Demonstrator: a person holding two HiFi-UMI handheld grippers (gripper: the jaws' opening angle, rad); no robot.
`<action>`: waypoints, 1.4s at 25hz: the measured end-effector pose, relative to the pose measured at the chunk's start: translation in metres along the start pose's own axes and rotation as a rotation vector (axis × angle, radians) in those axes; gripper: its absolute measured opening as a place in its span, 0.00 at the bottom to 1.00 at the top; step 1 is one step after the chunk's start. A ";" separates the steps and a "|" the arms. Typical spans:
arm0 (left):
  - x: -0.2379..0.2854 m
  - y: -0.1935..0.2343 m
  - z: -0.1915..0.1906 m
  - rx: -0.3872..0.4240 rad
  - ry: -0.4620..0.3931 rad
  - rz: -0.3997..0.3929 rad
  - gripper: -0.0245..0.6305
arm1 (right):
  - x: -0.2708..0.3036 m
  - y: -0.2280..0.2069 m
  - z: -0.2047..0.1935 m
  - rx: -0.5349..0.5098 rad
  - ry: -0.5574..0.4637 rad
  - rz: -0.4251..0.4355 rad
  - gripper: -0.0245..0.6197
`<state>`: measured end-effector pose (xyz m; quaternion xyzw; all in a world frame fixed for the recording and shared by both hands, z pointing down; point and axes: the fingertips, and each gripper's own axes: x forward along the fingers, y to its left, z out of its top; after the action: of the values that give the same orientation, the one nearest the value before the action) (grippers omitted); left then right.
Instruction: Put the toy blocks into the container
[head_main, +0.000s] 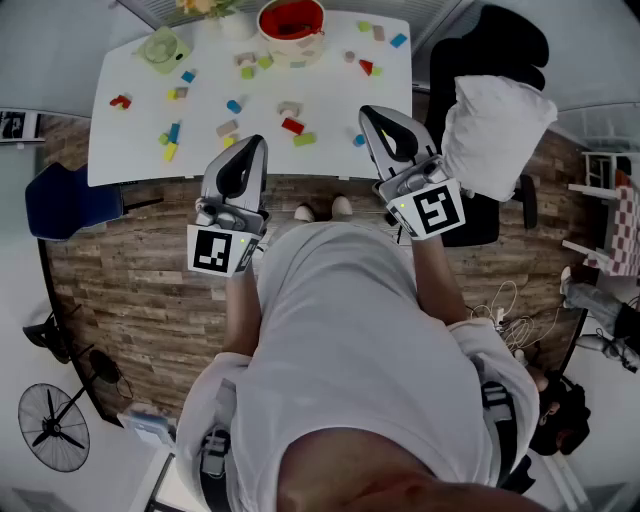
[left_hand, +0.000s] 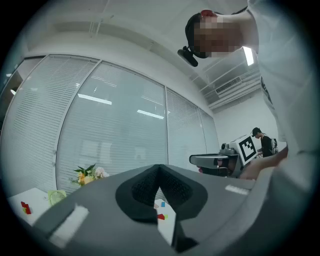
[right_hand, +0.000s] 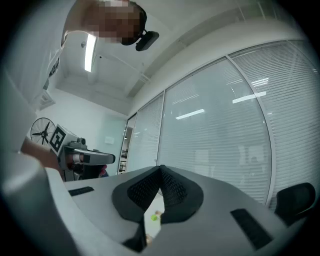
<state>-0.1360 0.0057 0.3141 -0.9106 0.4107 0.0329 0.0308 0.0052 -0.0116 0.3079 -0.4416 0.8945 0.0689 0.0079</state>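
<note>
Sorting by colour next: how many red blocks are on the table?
3. The left red block lies far left on the table, the middle red block near the front, the right red block toward the back. Others may be hidden.

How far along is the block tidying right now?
Done: nothing visibly; what the red container holds can't be made out. In hand: nothing, the left tongs and right tongs are both shut and empty, at the near edge of the white table. Left: practically everything, toy blocks lie scattered across it.
</note>
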 end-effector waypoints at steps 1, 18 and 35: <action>0.000 0.000 0.001 0.001 0.001 -0.001 0.04 | 0.000 -0.001 0.000 0.000 0.001 -0.001 0.04; 0.003 -0.009 -0.011 -0.002 0.044 -0.007 0.04 | -0.044 -0.034 -0.095 0.012 0.224 -0.082 0.21; -0.025 0.002 -0.013 0.023 0.115 0.150 0.04 | -0.042 -0.011 -0.408 -0.010 0.931 0.163 0.50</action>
<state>-0.1531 0.0220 0.3290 -0.8773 0.4793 -0.0218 0.0149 0.0586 -0.0379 0.7135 -0.3540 0.8342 -0.1316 -0.4018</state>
